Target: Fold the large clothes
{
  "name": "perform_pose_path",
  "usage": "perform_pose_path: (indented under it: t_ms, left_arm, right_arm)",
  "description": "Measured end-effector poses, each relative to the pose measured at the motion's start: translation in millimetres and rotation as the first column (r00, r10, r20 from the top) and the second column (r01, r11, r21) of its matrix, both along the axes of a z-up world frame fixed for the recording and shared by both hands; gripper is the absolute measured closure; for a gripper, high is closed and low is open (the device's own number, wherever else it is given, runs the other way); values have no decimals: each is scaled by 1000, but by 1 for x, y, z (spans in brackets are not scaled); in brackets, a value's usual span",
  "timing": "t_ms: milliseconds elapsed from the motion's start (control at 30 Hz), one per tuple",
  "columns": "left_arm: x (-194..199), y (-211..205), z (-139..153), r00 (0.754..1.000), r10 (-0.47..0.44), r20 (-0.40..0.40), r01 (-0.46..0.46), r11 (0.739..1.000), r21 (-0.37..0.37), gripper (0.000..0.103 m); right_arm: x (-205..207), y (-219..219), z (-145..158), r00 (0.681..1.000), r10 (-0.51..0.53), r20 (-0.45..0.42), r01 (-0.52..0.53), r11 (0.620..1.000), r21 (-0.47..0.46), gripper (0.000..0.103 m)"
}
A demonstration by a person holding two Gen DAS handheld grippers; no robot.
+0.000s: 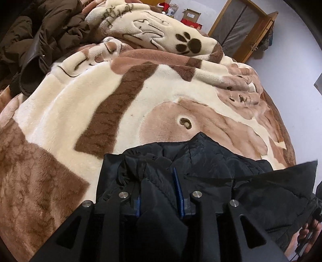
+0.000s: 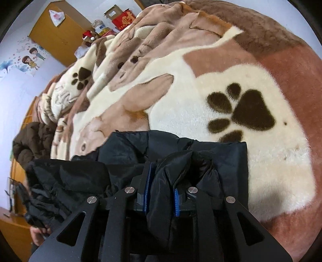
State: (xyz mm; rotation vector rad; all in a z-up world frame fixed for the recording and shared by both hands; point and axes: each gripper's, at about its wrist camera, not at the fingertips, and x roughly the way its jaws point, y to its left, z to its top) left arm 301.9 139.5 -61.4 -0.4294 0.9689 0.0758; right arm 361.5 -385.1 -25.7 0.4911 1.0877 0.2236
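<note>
Tongs, left (image 1: 159,191): black frame with blue-lined fingers (image 1: 178,193), clamped on a thick fold of a black padded jacket (image 1: 211,161); fabric bulges up between the two pads and spills over the frame.

Tongs, right (image 2: 161,191): same build, blue pads (image 2: 176,201) pressed against a bunched ridge of the same black jacket (image 2: 124,149), which fills the gap between them.

Jacket: glossy quilted nylon, held at two points along its near edge, the rest lying forward on the bed. In the left view a pointed flap reaches onto the dog-face print, and a loose panel stands out to the right. In the right view a straight edge lies just beside the large paw print (image 2: 241,112).

Hand (image 2: 39,234): bare fingers gripping a handle at lower left of the right view; part of another hand (image 1: 308,235) at lower right of the left view.

Blanket (image 1: 80,104): plush fleece, cream, tan and brown, with dog and paw motifs, covering the bed and rumpled toward the far end.

Brown padded coat (image 1: 40,32): heaped at the far left of the bed, well apart from the black jacket.

Background: red cartons (image 2: 123,19), wooden wardrobe (image 2: 60,34), cartoon wall sticker (image 2: 30,58), wood-framed door (image 1: 241,30).
</note>
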Motion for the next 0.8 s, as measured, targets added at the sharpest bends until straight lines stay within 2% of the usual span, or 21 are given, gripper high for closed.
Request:
perform_pose_path:
  t_ms: [67, 133, 200, 333, 400, 467, 533, 600, 667, 733, 800]
  left_arm:
    - [0, 4, 5, 1000, -11, -2, 11, 1000, -27, 68]
    - [0, 8, 13, 1000, -10, 8, 10, 998, -64, 60]
    - [-3, 11, 24, 999, -6, 34, 10, 996, -92, 48]
    - [-13, 16, 54, 995, -2, 102, 15, 992, -129, 40]
    - [-17, 20, 66, 992, -6, 129, 24, 990, -139, 36]
    - [-20, 24, 75, 989, -3, 147, 24, 990, -139, 34]
    - [-22, 26, 80, 988, 6, 156, 15, 991, -131, 31]
    - [-28, 28, 88, 982, 18, 189, 1, 995, -103, 28]
    - [-33, 30, 95, 975, 16, 220, 5, 995, -96, 24]
    - [-36, 27, 98, 973, 18, 230, -5, 998, -57, 24]
    - [-37, 17, 96, 973, -16, 230, 22, 1000, -22, 24]
  right_arm:
    - [-2, -7, 18, 1000, -3, 29, 1, 998, 71, 70]
    - [-6, -13, 39, 997, -17, 77, 8, 993, 121, 53]
    - [-11, -14, 52, 995, -21, 101, 8, 992, 126, 53]
    - [-19, -7, 61, 989, -26, 147, 13, 996, 93, 53]
    - [-18, -12, 59, 988, -58, 141, 39, 990, 134, 53]
    - [-13, -23, 52, 989, -107, 107, 82, 973, 215, 53]
    - [-9, -30, 46, 989, -131, 64, 107, 952, 288, 49]
    - [-8, -34, 48, 991, -125, 52, 103, 945, 310, 44]
    - [-14, -39, 59, 987, -129, 94, 96, 952, 291, 41]
    - [-22, -43, 75, 975, -148, 163, 107, 965, 239, 41]
    - [-32, -38, 85, 964, -136, 230, 95, 979, 181, 41]
